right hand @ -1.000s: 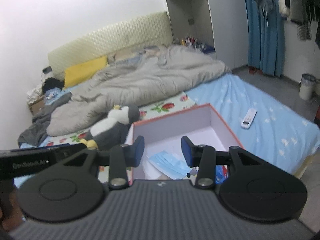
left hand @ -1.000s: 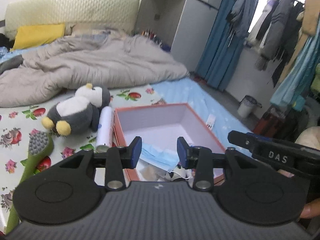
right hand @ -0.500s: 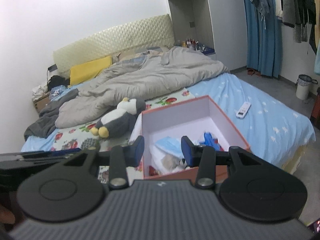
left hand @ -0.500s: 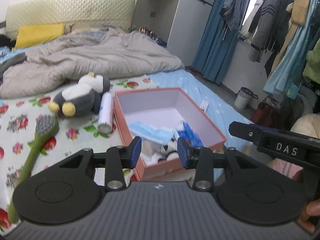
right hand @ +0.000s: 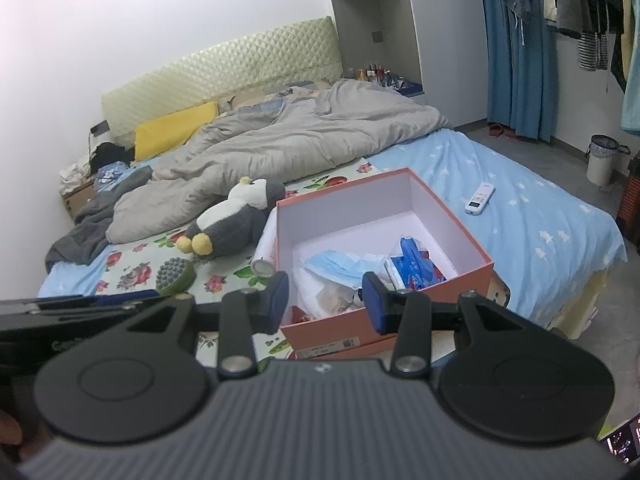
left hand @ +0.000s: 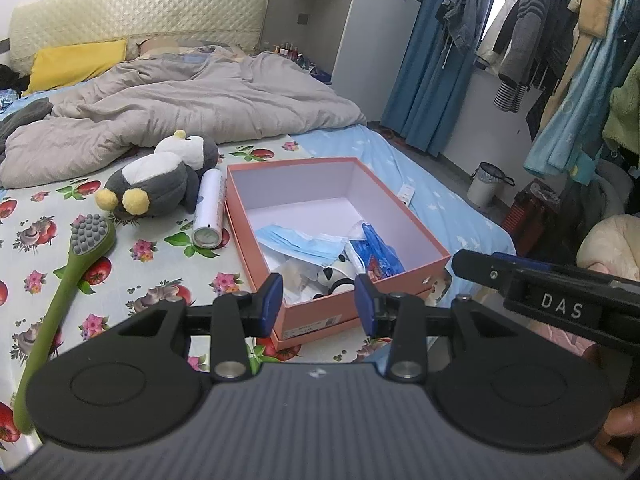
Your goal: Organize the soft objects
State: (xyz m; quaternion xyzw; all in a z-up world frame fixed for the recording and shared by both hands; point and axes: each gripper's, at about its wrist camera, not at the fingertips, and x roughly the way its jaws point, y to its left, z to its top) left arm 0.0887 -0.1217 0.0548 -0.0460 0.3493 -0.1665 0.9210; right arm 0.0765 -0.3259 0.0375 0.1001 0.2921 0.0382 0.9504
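An open pink box [left hand: 416, 220] [right hand: 468, 240] sits on the bed, holding blue face masks [left hand: 304, 242] [right hand: 336, 266], a blue packet [left hand: 380, 252] and a small panda toy [left hand: 336, 276]. A grey and white penguin plush [left hand: 160, 176] [right hand: 236, 216] lies left of the box. My left gripper [left hand: 318, 308] is open and empty, above the box's near edge. My right gripper [right hand: 326, 300] is open and empty, also near the box's front.
A white spray can [left hand: 208, 208] lies between plush and box. A green massage brush [left hand: 76, 268] [right hand: 174, 274] lies at left. A grey duvet [left hand: 180, 108] covers the far bed. A remote [right hand: 480, 198] lies right of the box. Clothes hang at right [left hand: 560, 40].
Both grippers have pulled back and up from the box, so the whole box and its contents show. Both stay open and empty.
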